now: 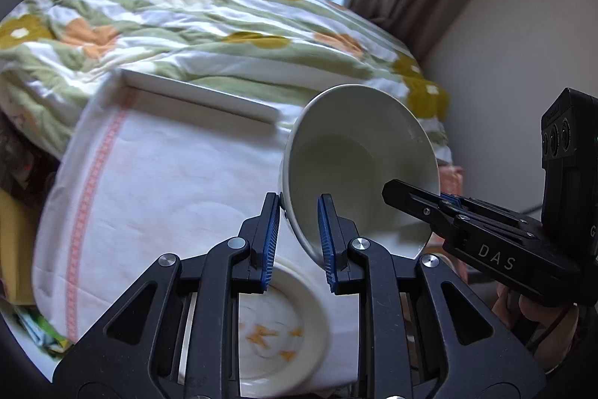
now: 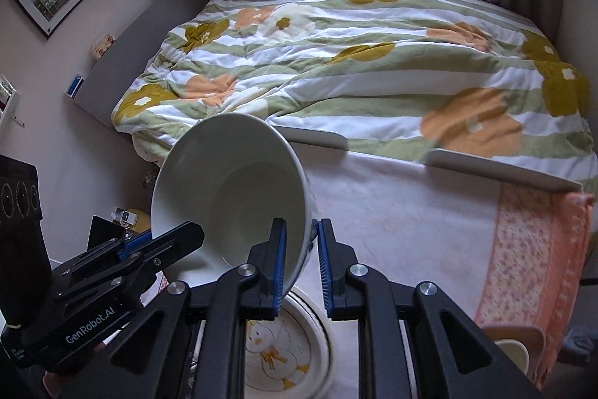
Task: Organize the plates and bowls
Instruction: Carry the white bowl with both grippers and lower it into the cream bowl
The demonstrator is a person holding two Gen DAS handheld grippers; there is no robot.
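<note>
Two black handheld grippers with blue finger pads grip one white bowl (image 1: 358, 167) from opposite sides, holding it tilted on its side in the air. The left gripper (image 1: 299, 234) pinches the bowl's wall, one finger outside and one inside. The right gripper (image 2: 302, 260) pinches the opposite side of the wall the same way, one pad inside the bowl, one outside. Both point forward and slightly inward toward the bowl. Part of the person's right hand (image 1: 530, 305) shows behind the right gripper's body.
</note>
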